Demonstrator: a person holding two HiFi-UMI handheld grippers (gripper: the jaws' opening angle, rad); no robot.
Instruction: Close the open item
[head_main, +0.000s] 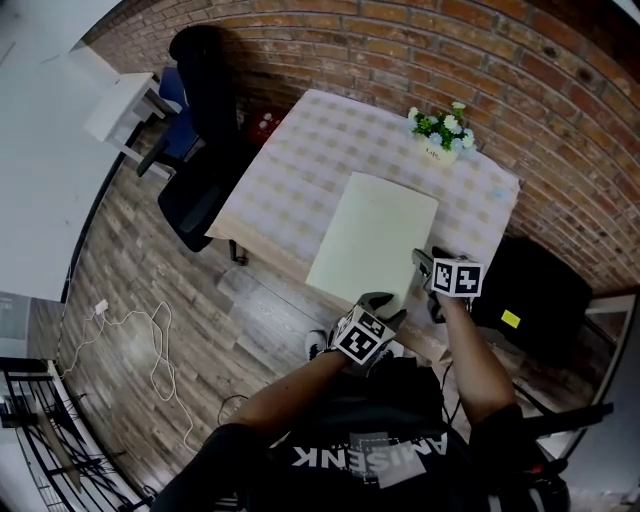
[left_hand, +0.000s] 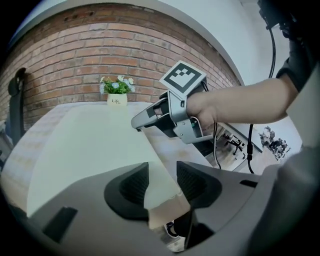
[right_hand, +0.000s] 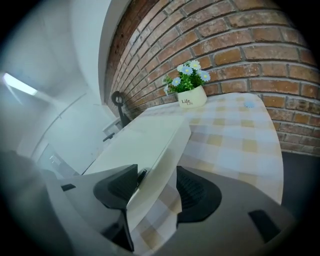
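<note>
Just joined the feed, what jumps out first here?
A large pale flat box lies on the checked table, toward its near edge. The left gripper and right gripper straddle the box's near corner, fingers apart. A small flower pot stands at the table's far corner.

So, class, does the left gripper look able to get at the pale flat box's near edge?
Probably yes: the pale flat box's near corner sits between the left gripper's open fingers, nothing in the way.

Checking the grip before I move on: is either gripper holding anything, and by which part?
Nothing is held. The pale flat box sits between the open jaws of the left gripper at a corner and the right gripper at its edge, unclamped.
</note>
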